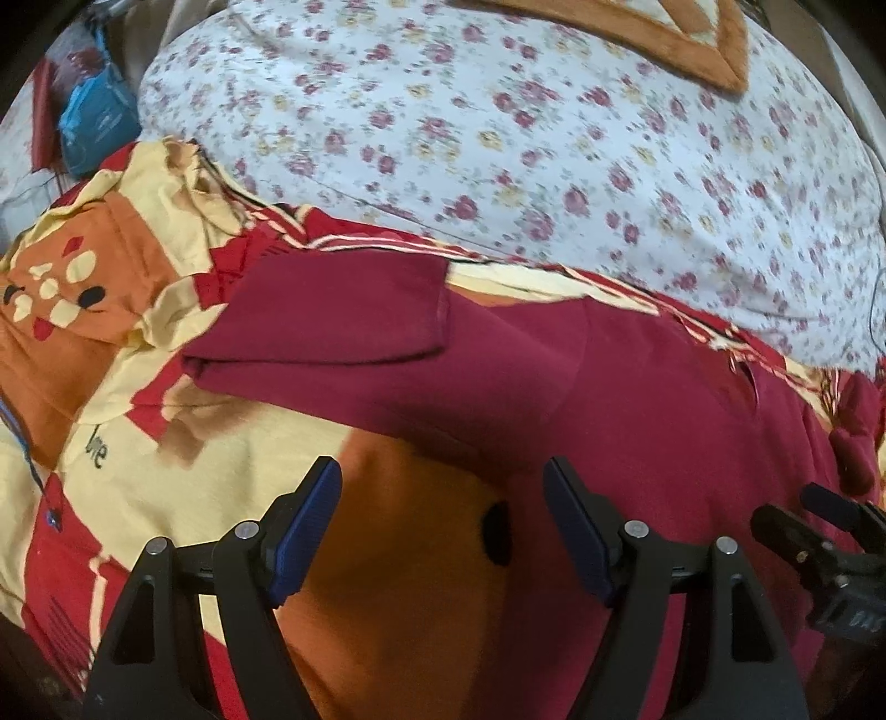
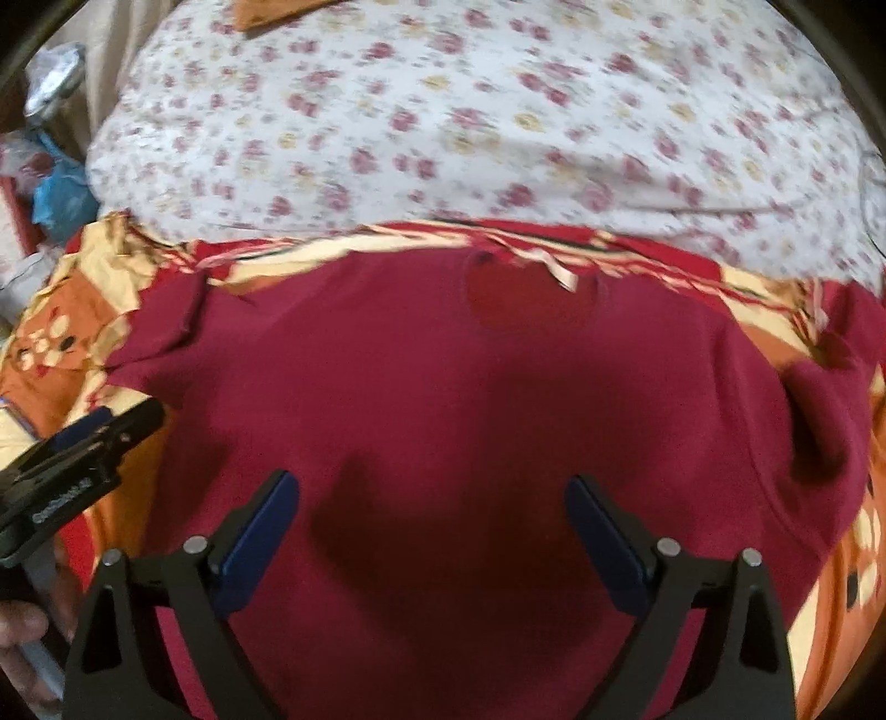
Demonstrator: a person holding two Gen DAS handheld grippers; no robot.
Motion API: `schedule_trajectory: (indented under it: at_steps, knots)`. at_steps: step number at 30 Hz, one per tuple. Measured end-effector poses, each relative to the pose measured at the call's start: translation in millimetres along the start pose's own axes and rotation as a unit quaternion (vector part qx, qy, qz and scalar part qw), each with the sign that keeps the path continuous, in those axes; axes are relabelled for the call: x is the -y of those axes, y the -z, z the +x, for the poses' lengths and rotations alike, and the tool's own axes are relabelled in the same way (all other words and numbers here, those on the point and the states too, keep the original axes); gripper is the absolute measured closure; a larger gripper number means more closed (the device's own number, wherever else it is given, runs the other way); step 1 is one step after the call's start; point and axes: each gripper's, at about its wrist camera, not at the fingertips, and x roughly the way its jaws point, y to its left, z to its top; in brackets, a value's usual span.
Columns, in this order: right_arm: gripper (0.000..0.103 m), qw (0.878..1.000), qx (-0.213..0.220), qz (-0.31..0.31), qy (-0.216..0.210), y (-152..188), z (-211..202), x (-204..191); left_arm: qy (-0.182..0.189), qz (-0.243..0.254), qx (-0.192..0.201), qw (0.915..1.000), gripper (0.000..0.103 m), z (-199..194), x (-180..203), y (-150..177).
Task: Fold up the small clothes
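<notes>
The dark red knit T-shirt [image 2: 443, 387] lies spread on the bed, neckline [image 2: 531, 299] at 12 o'clock and hem toward the claws. In the left wrist view its left sleeve [image 1: 332, 315] lies flat, extended toward 9 o'clock; in the right wrist view the opposite sleeve [image 2: 819, 421] is bunched at 3 o'clock.

Step in hand, as judged: the garment is laid out and no fold is visible yet. The left claw [image 1: 443, 520] stands wide and empty above the shirt's left edge. The right claw [image 2: 432, 526] stands wide and empty over the lower body of the shirt; the pads do not press any cloth.

Next move, as judged: each claw must descend to a shirt edge and close on a single layer. The bunched sleeve at 3 o'clock probably needs flattening first.

Surface: a red, cream and orange cartoon-print bedsheet [image 1: 166, 454], soft and creased. A white quilt with small red flowers [image 1: 498, 138] lies at 12 o'clock. A brown-bordered cushion [image 1: 692, 39] sits at 1 o'clock, and blue plastic packaging [image 1: 94, 122] at 10 o'clock beside the bed.
</notes>
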Motion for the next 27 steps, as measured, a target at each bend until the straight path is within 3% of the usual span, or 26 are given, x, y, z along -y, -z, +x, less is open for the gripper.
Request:
schedule_trajectory:
  at_steps: [6,13,20,24,27]
  knots:
    - [0.031,0.993,-0.01,-0.053,-0.104,-35.7,15.3,-47.5,-0.041,-0.037,0.009,0.9984,0.036,5.0,-38.2,-5.8]
    - [0.039,0.979,-0.038,-0.055,-0.193,-66.3,63.9,-106.3,-0.05,-0.063,-0.009,0.9967,0.036,21.0,-62.5,1.4]
    - [0.044,0.977,-0.052,-0.048,-0.201,-73.1,89.2,-125.5,-0.04,-0.085,-0.004,0.9956,0.036,21.5,-70.9,-3.2]
    - [0.044,0.983,-0.047,-0.06,-0.168,-64.6,82.4,-113.7,-0.012,-0.097,0.0,0.9952,0.036,21.4,-71.9,-14.5]
    - [0.044,0.984,-0.054,-0.055,-0.158,-60.3,77.3,-96.0,-0.008,-0.075,0.009,0.9971,0.036,21.3,-58.1,-21.7]
